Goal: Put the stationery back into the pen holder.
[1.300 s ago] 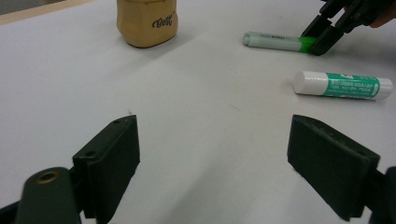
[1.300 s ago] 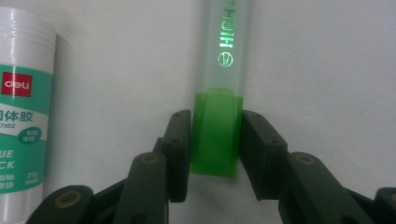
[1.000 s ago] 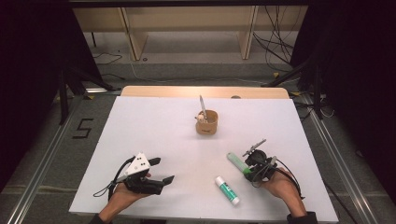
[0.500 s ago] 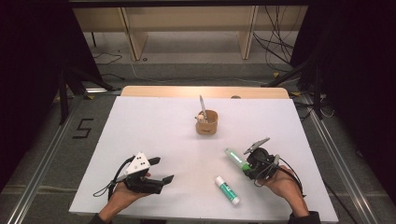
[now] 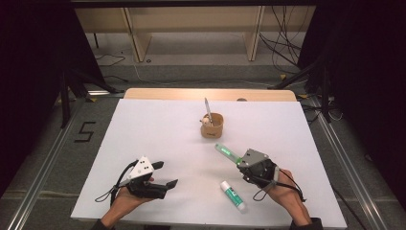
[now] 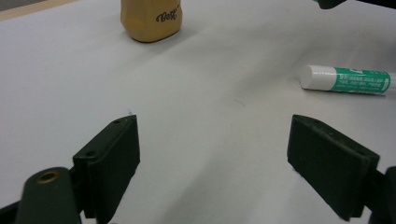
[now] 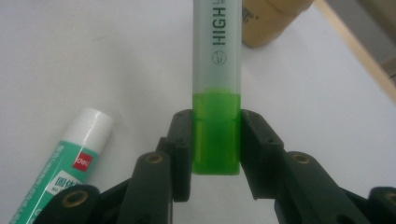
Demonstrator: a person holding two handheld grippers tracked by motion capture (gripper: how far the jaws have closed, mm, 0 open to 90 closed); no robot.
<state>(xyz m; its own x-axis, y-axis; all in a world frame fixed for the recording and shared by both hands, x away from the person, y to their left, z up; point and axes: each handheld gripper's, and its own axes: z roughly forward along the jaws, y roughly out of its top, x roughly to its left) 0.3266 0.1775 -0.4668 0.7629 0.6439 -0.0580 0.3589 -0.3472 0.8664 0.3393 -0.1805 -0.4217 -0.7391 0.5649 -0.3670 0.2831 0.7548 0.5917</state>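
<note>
Highlighter (image 7: 217,88) is what we grasp firmly in our right gripper (image 7: 216,144), both jaws pressing its green end; it points toward the wooden cup (image 5: 212,125), its tip just short of the cup. The glue stick (image 5: 233,194) lies on the white table (image 5: 158,129), on the near side of the highlighter. Our left gripper (image 5: 163,174) is spread wide and holds nothing, well apart from the cup.

Right tool (image 5: 238,160) grips highlighter (image 5: 226,152).

Bright evenly lit table (image 5: 158,139), dark surroundings, soft shadows, slightly blurred close-ups
</note>
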